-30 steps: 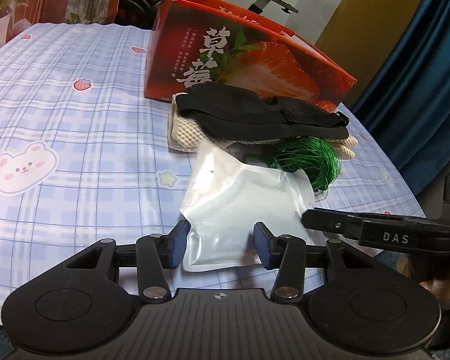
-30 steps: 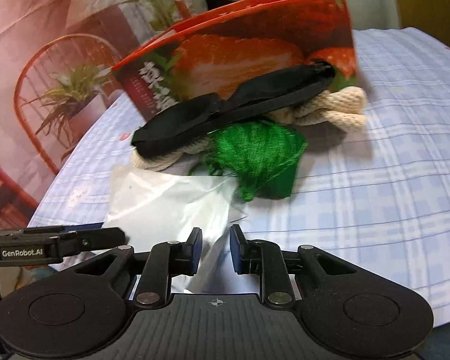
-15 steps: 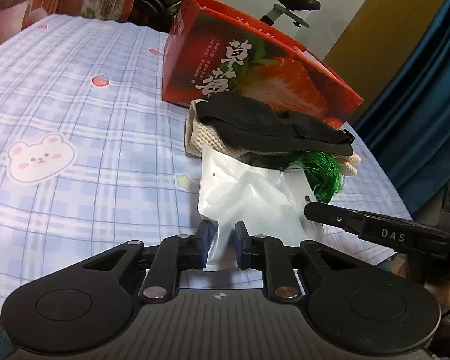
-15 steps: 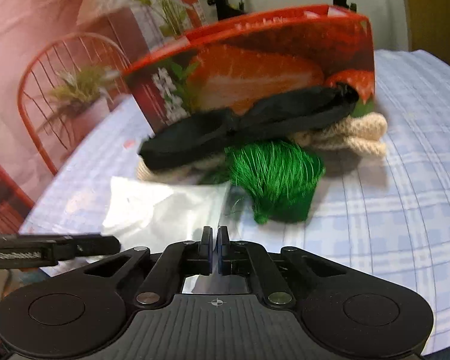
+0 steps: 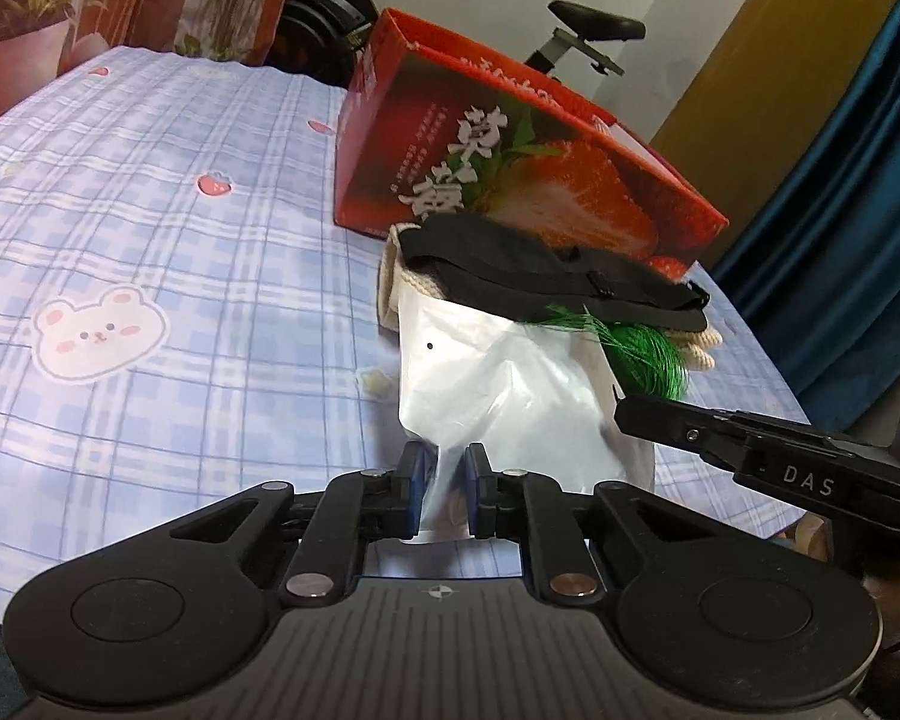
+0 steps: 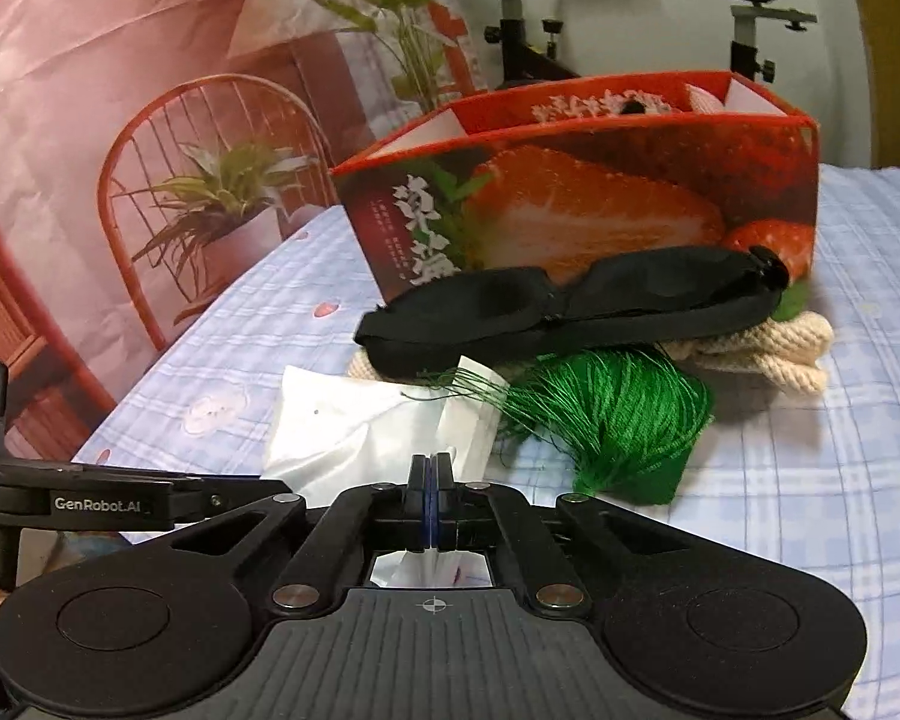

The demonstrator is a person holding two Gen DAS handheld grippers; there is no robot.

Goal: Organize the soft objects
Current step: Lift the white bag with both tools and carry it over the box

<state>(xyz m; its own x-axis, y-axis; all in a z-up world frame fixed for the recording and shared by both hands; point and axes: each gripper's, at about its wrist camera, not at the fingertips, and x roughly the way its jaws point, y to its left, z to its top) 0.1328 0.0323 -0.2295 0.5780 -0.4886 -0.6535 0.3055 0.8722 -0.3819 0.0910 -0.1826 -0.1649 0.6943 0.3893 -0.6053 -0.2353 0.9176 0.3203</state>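
A white plastic pouch (image 5: 504, 396) is lifted off the table; it also shows in the right wrist view (image 6: 354, 432). My left gripper (image 5: 447, 489) is shut on its near left edge. My right gripper (image 6: 431, 480) is shut on its right edge. Behind the pouch lies a pile: a black eye mask (image 5: 546, 270) on top of cream knitted rope (image 6: 768, 354) and a green thread bundle (image 6: 618, 414). The red strawberry box (image 5: 510, 174) stands open behind the pile, with some items inside (image 6: 606, 105).
The table has a blue checked cloth (image 5: 150, 240) with bear and strawberry prints. An exercise bike (image 6: 750, 12) and a red chair (image 6: 210, 138) with a potted plant stand beyond the table. A blue curtain (image 5: 858, 210) hangs at the right.
Both grippers closed on the white pouch, which was lying flat, and raised it so it stands up from the table. Both cameras rose and moved closer to the box.
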